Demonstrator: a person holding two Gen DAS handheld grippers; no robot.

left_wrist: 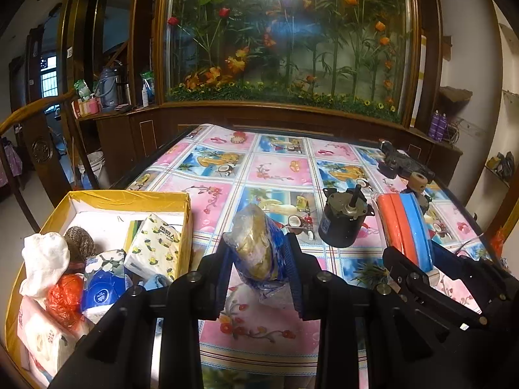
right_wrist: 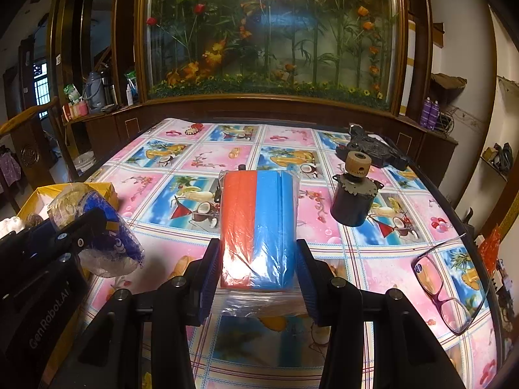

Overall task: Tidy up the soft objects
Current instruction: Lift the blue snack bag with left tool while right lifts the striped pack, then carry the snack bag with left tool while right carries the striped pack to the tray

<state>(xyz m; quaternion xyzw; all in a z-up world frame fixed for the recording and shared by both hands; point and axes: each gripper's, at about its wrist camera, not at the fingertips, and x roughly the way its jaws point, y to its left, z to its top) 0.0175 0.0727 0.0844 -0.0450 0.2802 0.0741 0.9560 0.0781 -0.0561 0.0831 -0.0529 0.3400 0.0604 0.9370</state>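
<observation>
My left gripper [left_wrist: 259,259] is shut on a wrapped yellow sponge in blue-printed plastic [left_wrist: 256,246], held above the table just right of the yellow box [left_wrist: 186,217]. The sponge also shows in the right wrist view [right_wrist: 97,227]. My right gripper [right_wrist: 256,265] is shut on an orange and blue sponge pack [right_wrist: 259,227] in clear wrap, also seen in the left wrist view [left_wrist: 405,227]. The box holds tissue packs [left_wrist: 155,243], a white bag [left_wrist: 45,259], an orange bag [left_wrist: 65,295] and a brown scrubber [left_wrist: 79,243].
A dark motor [left_wrist: 343,220] stands on the flowered tablecloth [left_wrist: 269,168] between the grippers. A second motor with a tan spool [right_wrist: 355,194] and black metal parts [right_wrist: 369,149] lie far right. Glasses [right_wrist: 444,285] lie near the right edge. A wooden cabinet stands behind the table.
</observation>
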